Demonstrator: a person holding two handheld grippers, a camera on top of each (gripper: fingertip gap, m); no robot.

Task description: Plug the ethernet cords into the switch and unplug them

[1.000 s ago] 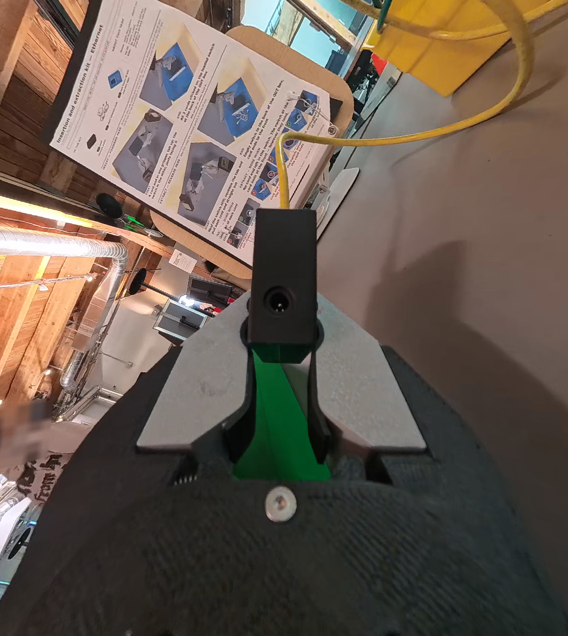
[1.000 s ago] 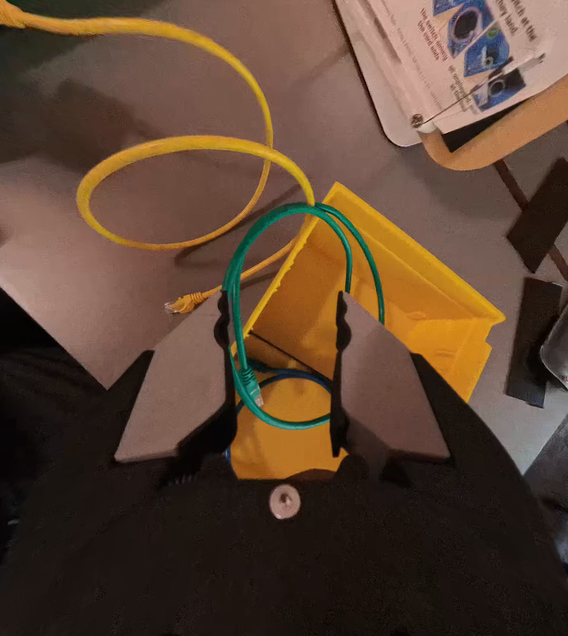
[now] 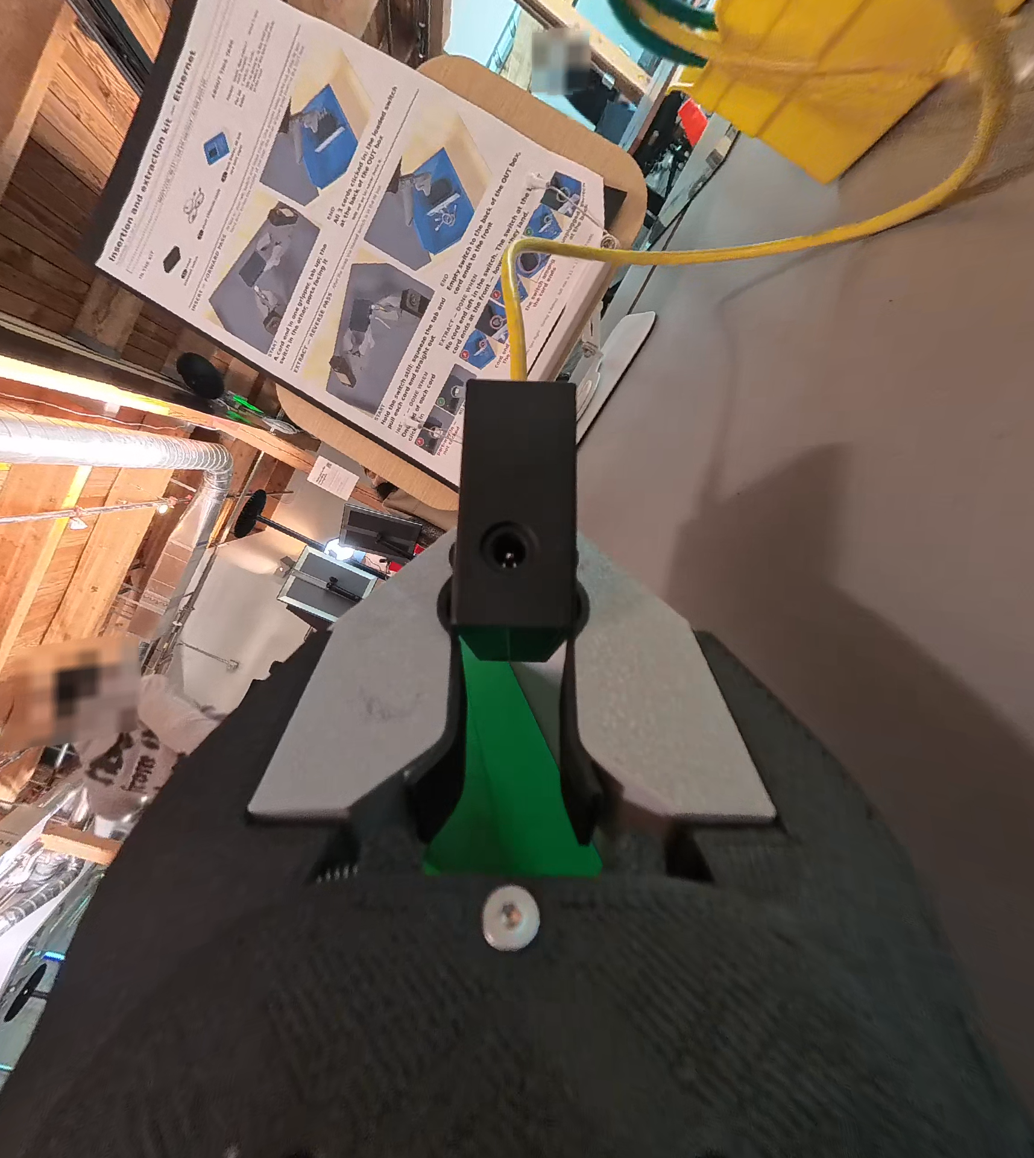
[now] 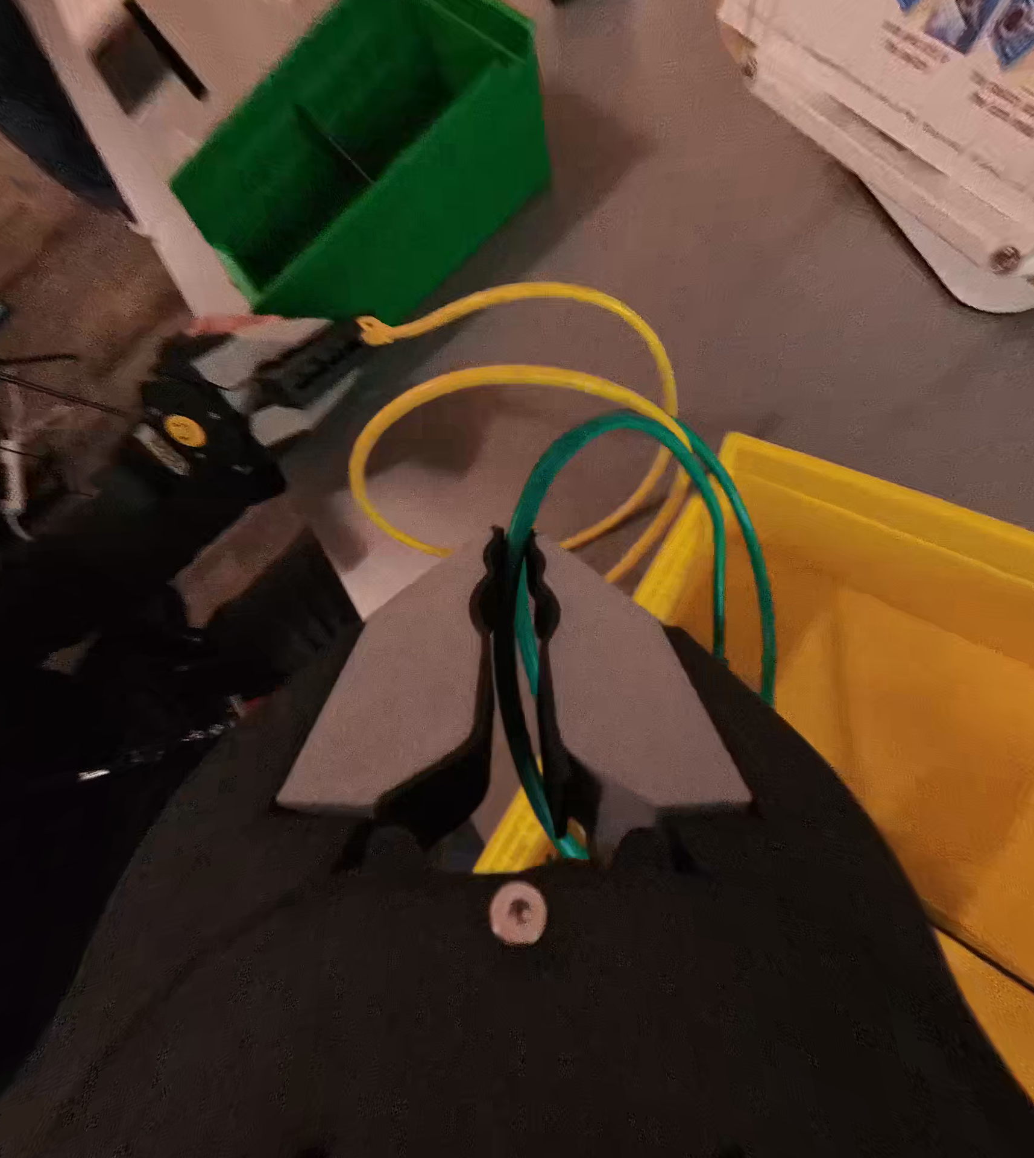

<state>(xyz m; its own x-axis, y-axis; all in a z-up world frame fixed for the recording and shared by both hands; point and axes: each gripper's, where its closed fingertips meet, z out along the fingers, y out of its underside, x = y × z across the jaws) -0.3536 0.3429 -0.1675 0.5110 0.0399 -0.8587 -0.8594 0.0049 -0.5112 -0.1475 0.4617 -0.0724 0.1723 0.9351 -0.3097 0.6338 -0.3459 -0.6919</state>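
Right wrist view: the right claw (image 4: 517, 551) is clamped on the green cord (image 4: 627, 426), above the yellow bin (image 4: 877, 545). The switch (image 3: 517, 501) lies to its left, clamped in the left claw (image 3: 514, 601), ports toward the right claw, yellow cord (image 4: 564, 291) plugged in.

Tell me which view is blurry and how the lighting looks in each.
Right wrist view: dim, warm, motion-blurred, worst on the green bin and far left gripper. Left wrist view: bright, sharp on the switch, blurred at the yellow bin, with a dark shadow across the table.
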